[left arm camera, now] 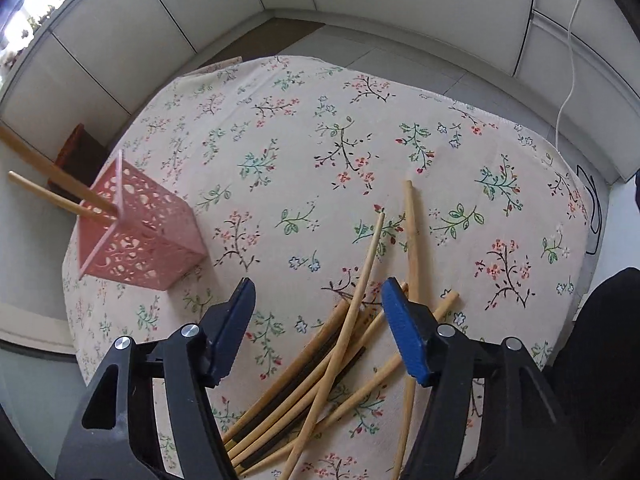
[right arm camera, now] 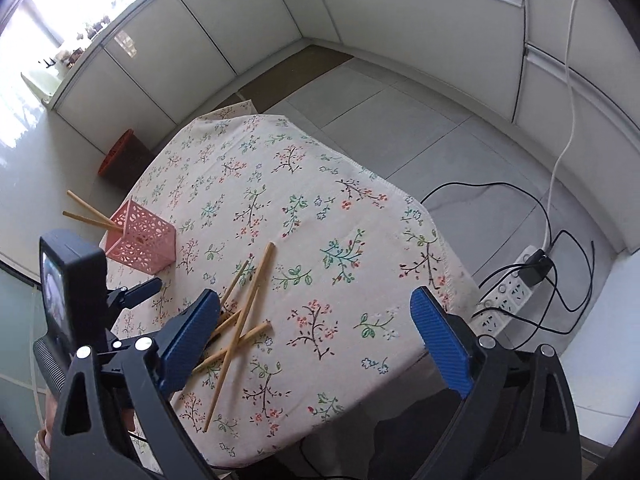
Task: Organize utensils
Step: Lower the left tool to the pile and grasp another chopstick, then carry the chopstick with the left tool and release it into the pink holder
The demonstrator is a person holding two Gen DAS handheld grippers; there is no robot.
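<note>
A loose pile of wooden chopsticks (left arm camera: 344, 356) lies on the floral tablecloth (left arm camera: 320, 140); it also shows in the right wrist view (right arm camera: 244, 312). A pink perforated holder (left arm camera: 136, 236) stands at the table's left edge with two chopsticks (left arm camera: 60, 196) leaning out of it; the holder also shows in the right wrist view (right arm camera: 140, 240). My left gripper (left arm camera: 318, 292) is open and empty, just above the pile. My right gripper (right arm camera: 316, 304) is open and empty, higher above the table; the left gripper (right arm camera: 140, 290) shows in its view beside the pile.
White cabinets run around the room. An orange-brown basket (right arm camera: 120, 156) stands on the floor beyond the table. A power strip (right arm camera: 516, 284) with black cables lies on the floor at the right. The table's edges (right arm camera: 400, 192) fall off on all sides.
</note>
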